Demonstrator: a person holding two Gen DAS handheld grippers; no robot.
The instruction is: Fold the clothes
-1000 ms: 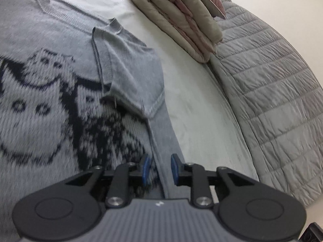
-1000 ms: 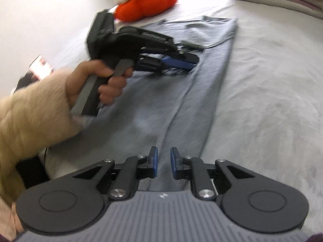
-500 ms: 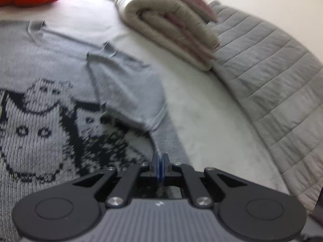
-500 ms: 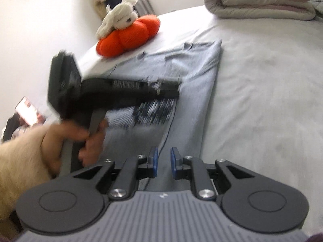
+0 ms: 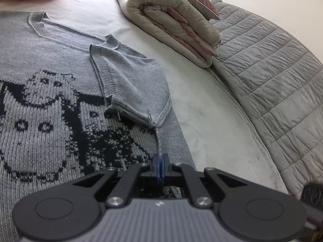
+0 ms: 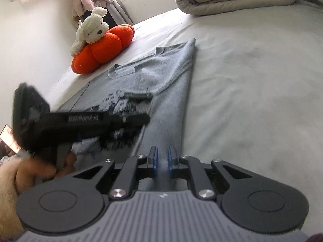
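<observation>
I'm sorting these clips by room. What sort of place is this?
Most likely a bedroom: the sweater lies on a bed, beside a rolled duvet and a stuffed toy dog on an orange cushion.

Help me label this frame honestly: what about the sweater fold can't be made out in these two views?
- Left wrist view: whether the shut left tool actually pinches the sweater; its own fingers cover the contact.
- Left wrist view: the sweater's hem and other sleeve, cut off by the frame edge.
- Right wrist view: the left tool is motion-blurred, so its grip is unreadable.
- Right wrist view: the cloth under the open right tool, hidden by its body.
</observation>
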